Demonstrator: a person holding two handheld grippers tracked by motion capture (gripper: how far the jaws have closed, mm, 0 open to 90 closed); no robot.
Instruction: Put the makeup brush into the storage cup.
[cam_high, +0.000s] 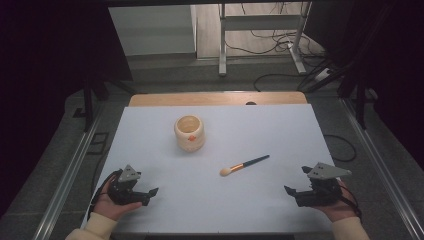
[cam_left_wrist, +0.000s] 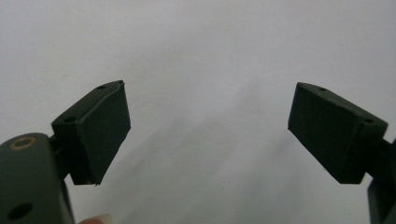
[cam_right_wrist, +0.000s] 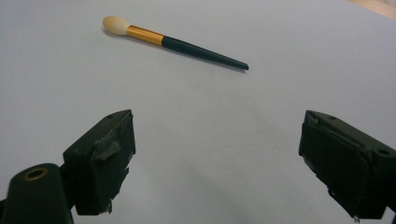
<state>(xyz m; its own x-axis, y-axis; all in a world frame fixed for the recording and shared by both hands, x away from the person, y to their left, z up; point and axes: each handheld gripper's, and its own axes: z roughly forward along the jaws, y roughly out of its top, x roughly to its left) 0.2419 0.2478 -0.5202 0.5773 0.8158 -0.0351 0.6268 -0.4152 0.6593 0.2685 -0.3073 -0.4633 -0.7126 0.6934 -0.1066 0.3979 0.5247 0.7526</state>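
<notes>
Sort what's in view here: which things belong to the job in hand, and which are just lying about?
Belongs to the job:
- makeup brush with cream tip, gold ferrule and dark handle, lying flat on the white tabletop
- cream round ceramic pot, upright and open
- left tongs and right tongs, both open, holding nothing

Lying about:
- metal frame legs and black cables on the floor beyond the table

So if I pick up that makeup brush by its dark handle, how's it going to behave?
The brush looks slim and rigid, so probably light and stiff. Its handle tapers to a thin tip, so it could slip or pivot between the right tool's wide-open jaws. It seems round, so a nudge may roll it on the smooth table.
</notes>
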